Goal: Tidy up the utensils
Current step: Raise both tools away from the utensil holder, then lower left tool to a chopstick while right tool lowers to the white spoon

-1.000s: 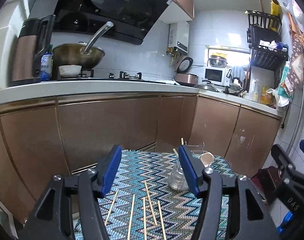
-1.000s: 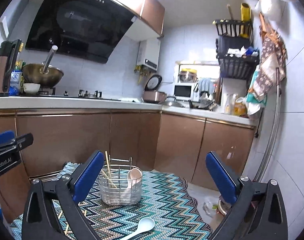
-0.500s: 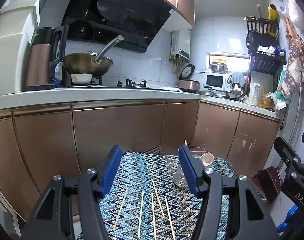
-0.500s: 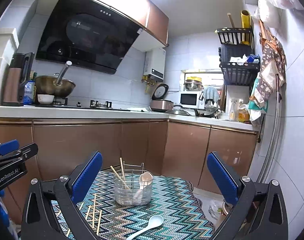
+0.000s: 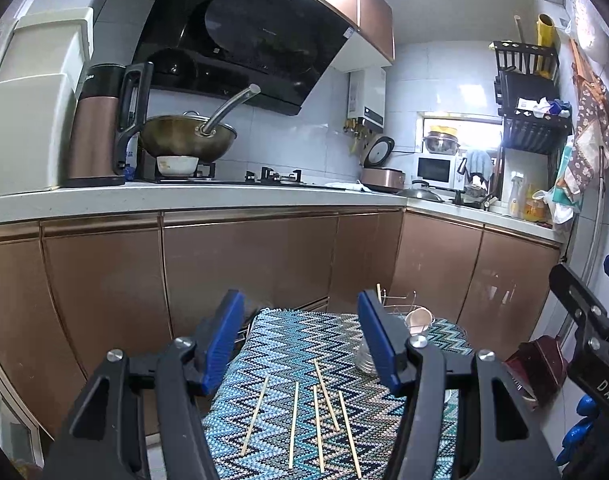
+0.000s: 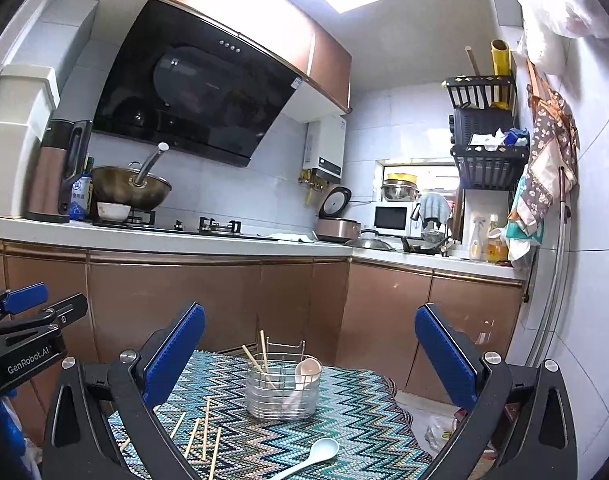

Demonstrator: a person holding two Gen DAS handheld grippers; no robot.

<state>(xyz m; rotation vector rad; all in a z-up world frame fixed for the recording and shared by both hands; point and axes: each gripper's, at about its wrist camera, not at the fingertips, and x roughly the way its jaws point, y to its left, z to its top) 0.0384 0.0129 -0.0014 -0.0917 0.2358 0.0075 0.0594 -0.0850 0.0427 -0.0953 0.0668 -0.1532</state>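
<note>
Several wooden chopsticks [image 5: 318, 412] lie loose on a zigzag-patterned table cover [image 5: 300, 344]; they also show in the right wrist view [image 6: 202, 436]. A wire utensil basket [image 6: 282, 386] stands on the cover and holds chopsticks and a pale spoon [image 6: 306, 370]; in the left wrist view the basket [image 5: 408, 320] is partly hidden behind a finger. A light blue spoon [image 6: 316, 454] lies in front of the basket. My left gripper [image 5: 302, 336] is open and empty above the chopsticks. My right gripper [image 6: 310, 354] is wide open and empty above the basket.
Brown kitchen cabinets [image 5: 244, 264] under a white counter [image 6: 164, 238] stand behind the table. A wok [image 5: 188, 138] and a kettle [image 5: 98, 128] sit on the counter. A bag and clutter [image 5: 536, 364] lie on the floor to the right.
Both grippers have tilted upward and drawn back a little, so the table and basket sit lower in view. Both stay open and empty.
</note>
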